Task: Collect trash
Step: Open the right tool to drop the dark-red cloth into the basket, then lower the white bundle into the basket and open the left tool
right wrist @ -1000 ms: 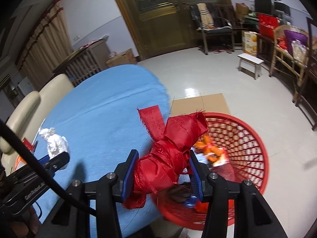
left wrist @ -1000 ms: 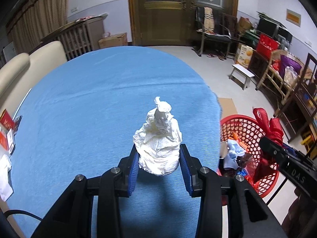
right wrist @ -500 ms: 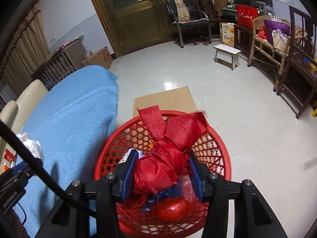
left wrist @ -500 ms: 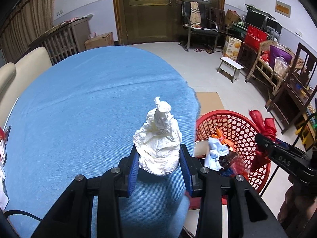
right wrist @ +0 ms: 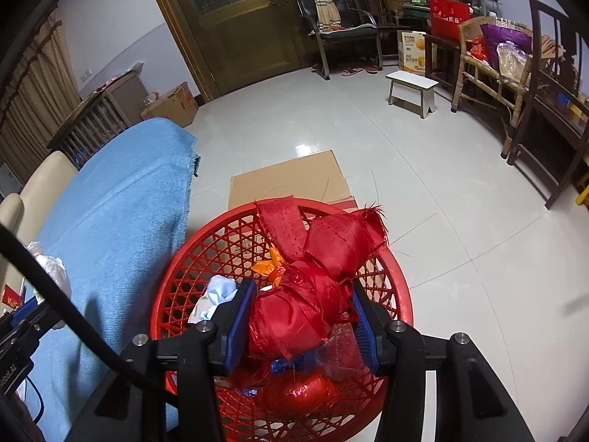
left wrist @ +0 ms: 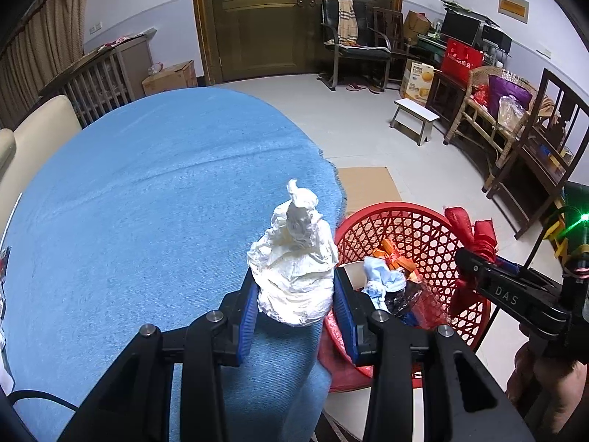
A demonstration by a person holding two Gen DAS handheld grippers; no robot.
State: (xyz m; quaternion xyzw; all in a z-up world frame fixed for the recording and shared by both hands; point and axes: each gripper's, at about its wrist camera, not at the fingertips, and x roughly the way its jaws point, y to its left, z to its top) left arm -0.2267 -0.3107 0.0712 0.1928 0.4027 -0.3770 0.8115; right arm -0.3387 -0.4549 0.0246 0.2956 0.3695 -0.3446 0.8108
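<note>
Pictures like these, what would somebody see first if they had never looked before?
Probably the big red basket on the floor beside the blue-covered table, already holding bits of trash. The right gripper hangs over it with a crumpled red wrapper squeezed between its jaws. The left gripper holds a white paper wad above the table's edge, close to the basket.

My left wrist camera looks along its fingers over the blue tablecloth (left wrist: 154, 199), red basket (left wrist: 401, 217) at four o'clock. My right wrist camera hangs close above the same basket (right wrist: 399, 280), tablecloth (right wrist: 121, 213) at nine o'clock.
</note>
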